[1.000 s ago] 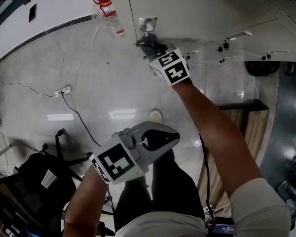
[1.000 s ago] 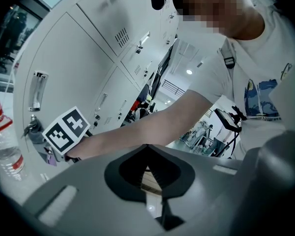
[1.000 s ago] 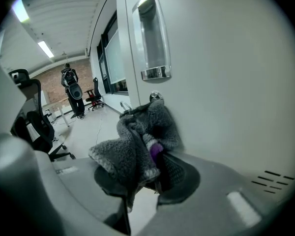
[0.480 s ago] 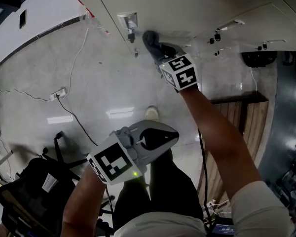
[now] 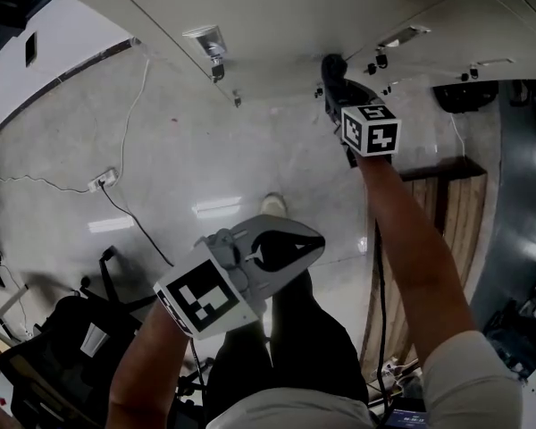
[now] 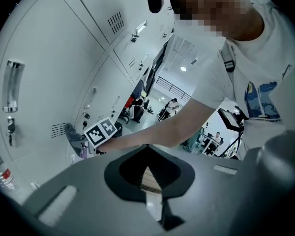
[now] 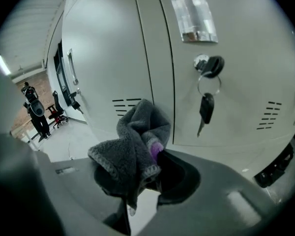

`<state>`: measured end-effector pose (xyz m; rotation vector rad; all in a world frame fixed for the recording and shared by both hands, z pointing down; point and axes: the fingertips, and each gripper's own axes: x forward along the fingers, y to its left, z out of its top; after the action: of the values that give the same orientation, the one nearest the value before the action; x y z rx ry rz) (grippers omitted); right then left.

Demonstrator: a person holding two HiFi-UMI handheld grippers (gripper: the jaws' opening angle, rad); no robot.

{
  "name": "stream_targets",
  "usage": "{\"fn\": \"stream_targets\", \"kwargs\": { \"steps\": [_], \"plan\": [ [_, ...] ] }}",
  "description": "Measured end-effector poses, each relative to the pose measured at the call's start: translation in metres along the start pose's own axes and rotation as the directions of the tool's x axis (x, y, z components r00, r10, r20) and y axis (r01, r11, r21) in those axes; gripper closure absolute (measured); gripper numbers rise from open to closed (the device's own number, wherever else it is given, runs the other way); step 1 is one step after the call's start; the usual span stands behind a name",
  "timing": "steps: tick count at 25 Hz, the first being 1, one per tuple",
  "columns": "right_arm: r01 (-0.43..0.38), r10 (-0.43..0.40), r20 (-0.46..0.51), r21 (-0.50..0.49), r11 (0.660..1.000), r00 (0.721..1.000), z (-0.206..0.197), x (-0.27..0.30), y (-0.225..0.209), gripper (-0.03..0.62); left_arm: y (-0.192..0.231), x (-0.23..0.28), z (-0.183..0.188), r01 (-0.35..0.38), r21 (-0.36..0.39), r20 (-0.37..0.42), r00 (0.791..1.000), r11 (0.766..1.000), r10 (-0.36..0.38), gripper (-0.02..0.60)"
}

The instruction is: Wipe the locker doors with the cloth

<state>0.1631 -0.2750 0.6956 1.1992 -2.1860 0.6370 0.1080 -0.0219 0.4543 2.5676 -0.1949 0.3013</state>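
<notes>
The grey cloth (image 7: 136, 140) with a purple patch is bunched in my right gripper (image 7: 148, 167), which is shut on it. Its folds press against a pale locker door (image 7: 108, 48), just left of the seam beside a door with a hanging key (image 7: 205, 109). In the head view the right gripper (image 5: 338, 88) reaches far out, holding the cloth (image 5: 330, 68) on the lockers (image 5: 277, 7). My left gripper (image 5: 314, 240) stays close to my body, shut and empty. The left gripper view shows its jaws (image 6: 147, 147) meeting, and the cloth (image 6: 73, 134) on the lockers (image 6: 49, 73).
A clear door handle (image 7: 191, 11) and lock (image 7: 209, 65) sit above the key. Another handle (image 5: 205, 41) with keys (image 5: 216, 71) is further left. A power strip (image 5: 103, 181) with cable lies on the floor, a black chair (image 5: 54, 347) at lower left, a wooden bench (image 5: 438, 239) right.
My right gripper has slid to the right along the lockers with the cloth, past the handle and keys. The left gripper has hardly moved.
</notes>
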Motion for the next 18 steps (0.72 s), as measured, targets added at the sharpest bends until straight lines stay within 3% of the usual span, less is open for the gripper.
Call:
{"fn": "stream_targets", "kwargs": {
  "steps": [6,18],
  "plan": [
    [-0.031,0.030,-0.039,-0.025,0.999,0.999,0.000,0.030,0.015,0.488,0.002,-0.005,0.001,-0.014,0.002,0.011,1.000,1.000,0.014,0.578],
    [-0.200,0.194,-0.083,-0.081,0.976,0.978,0.008,0.078,0.119,0.488,0.008,-0.022,0.010,-0.058,0.000,0.070,0.996,0.998,0.058,0.577]
  ]
}}
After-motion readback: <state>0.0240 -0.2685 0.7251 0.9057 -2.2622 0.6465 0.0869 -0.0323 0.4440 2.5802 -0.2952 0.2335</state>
